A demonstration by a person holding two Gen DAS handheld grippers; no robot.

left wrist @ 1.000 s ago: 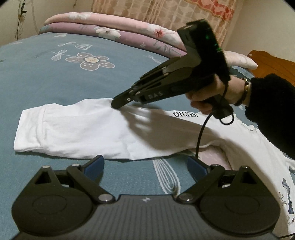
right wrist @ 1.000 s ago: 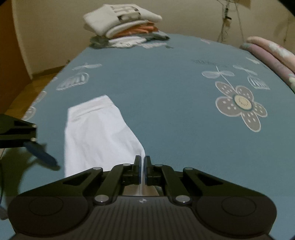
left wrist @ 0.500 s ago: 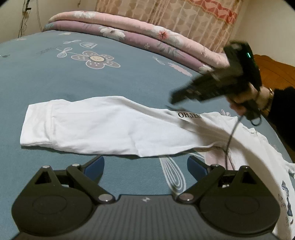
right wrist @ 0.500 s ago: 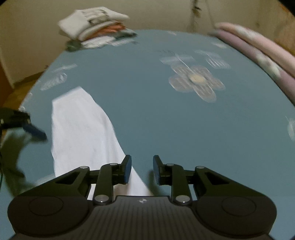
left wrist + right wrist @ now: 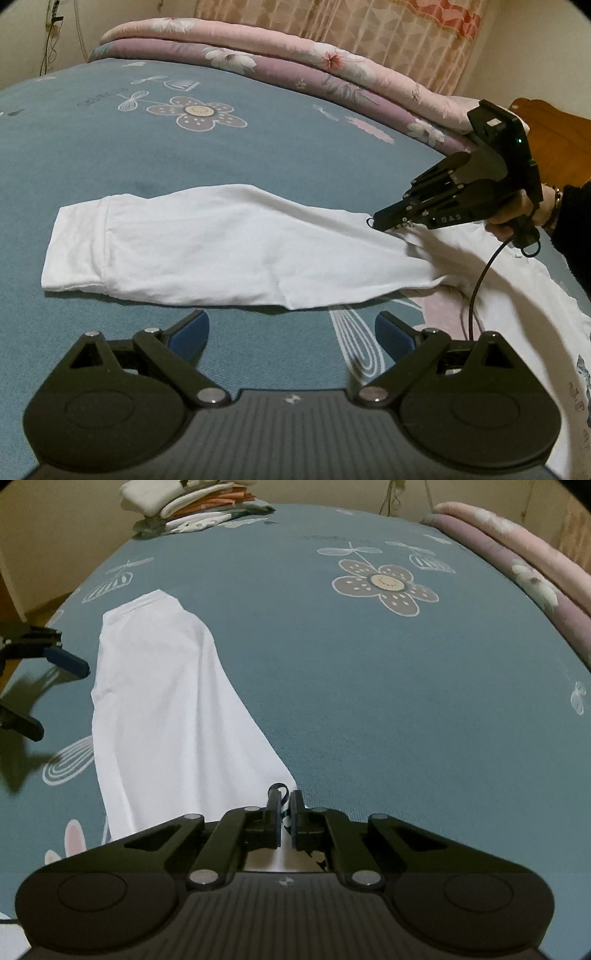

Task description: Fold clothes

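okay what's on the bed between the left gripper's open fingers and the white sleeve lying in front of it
Nothing lies there. In the left wrist view, only bare blue bedsheet separates the open left gripper from the sleeve.

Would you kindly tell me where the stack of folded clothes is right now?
In the right wrist view, the stack of folded clothes sits at the bed's far upper-left edge, beyond the white sleeve.

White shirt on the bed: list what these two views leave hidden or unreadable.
- White shirt: its body runs off the right edge of the left wrist view; the right gripper covers the chest lettering.
- Right wrist view: the gripper's own frame hides the shirt's near part; the pads are shut on the white shirt.
- Stack of folded clothes: cut by the top edge, too small to count.
- Left gripper: open, nothing between the pads.
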